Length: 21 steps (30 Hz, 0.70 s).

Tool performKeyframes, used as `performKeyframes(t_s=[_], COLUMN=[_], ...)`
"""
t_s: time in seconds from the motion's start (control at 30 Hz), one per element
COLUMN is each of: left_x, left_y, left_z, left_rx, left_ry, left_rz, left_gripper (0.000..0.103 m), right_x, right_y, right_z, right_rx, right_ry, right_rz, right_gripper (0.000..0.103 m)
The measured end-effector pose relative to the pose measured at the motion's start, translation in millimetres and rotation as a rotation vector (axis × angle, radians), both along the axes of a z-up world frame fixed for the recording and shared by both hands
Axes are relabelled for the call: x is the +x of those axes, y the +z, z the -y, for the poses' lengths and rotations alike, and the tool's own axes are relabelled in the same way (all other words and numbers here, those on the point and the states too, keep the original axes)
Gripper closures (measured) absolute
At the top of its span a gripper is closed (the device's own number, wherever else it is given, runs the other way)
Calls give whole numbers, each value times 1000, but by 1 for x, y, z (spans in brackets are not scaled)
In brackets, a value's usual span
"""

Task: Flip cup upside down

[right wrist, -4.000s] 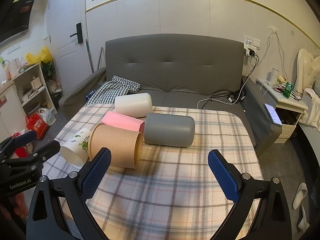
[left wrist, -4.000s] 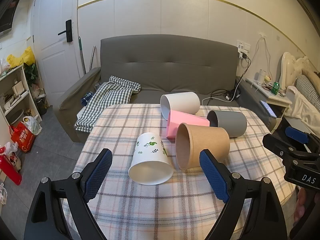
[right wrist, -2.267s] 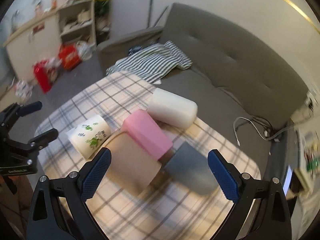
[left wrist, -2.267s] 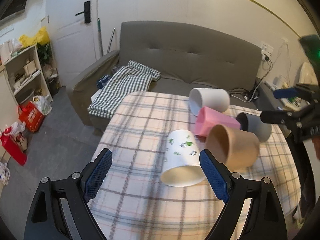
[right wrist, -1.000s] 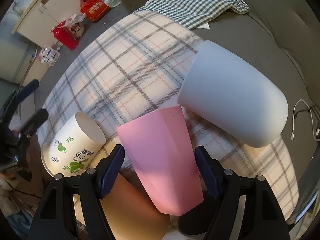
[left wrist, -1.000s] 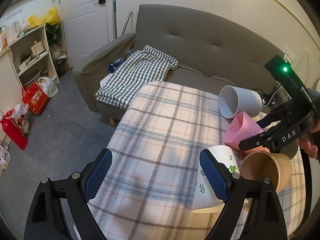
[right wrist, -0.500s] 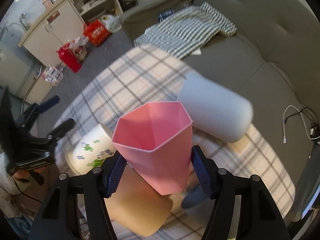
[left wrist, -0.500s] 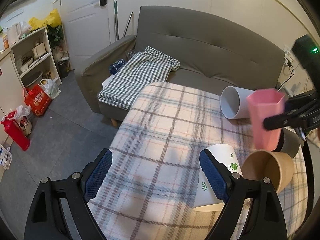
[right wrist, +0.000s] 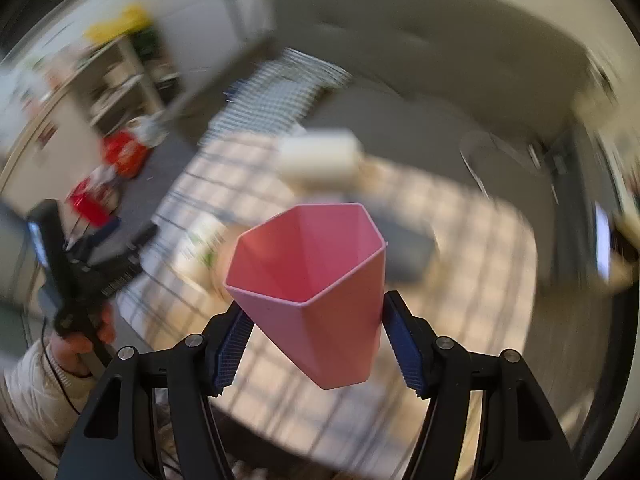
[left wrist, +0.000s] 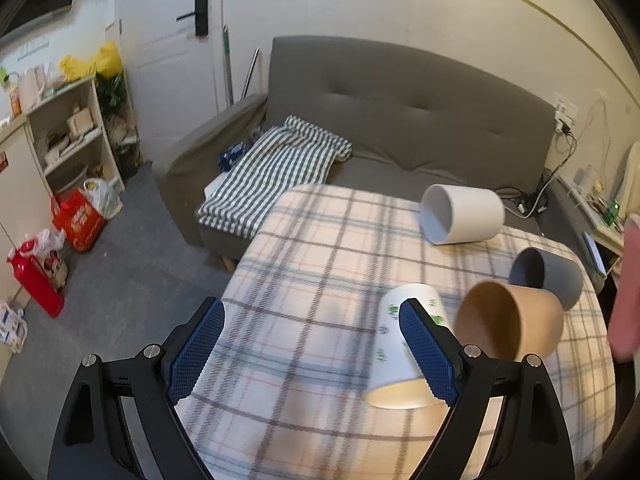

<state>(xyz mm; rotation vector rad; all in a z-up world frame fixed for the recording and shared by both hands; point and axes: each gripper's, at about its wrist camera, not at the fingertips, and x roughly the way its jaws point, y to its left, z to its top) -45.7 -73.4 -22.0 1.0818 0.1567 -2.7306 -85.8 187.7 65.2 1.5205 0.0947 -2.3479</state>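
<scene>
Plaid table (left wrist: 320,280) before grey sofa (left wrist: 400,112)

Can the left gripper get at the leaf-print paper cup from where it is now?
Probably yes. The left gripper is open and empty; the leaf-print cup lies on its side beside its right finger, with bare tablecloth around.

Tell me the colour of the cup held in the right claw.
Pink cup, plain with faceted sides; clearest in the right wrist view.

The right gripper (right wrist: 316,344) clamps the pink cup (right wrist: 316,292) mouth-up above the blurred plaid table (right wrist: 480,280), the left gripper (right wrist: 92,264) at nine o'clock.
</scene>
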Motion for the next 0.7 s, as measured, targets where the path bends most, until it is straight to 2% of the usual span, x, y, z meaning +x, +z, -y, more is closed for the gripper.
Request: performKeyframes(t_s=[0.13,0.27,0.33,0.47,0.7], left_x=[12,25,29,34,40], left_y=[-1,-4,-7,-15,-20], left_z=[-20,-40,-51,-69,-93], left_rx=[-18,-30,-51,-74,-42], left_ry=[-37,-81,-99,-125,-140], left_rz=[-6,-4,8,30,41], left_gripper=[11,11,11,11,11], right_x=[30,42,42,34,24], right_y=[-45,-83,-96,-101,-115], right_z=[-24,-27,-28,-31,-36], right_rx=[-73,-114,-123,-144,-111], right_ry=[-112,-179,-209,-261,-306], right_rz=[104,148,146,119,27], right_gripper=[38,38,38,38,39])
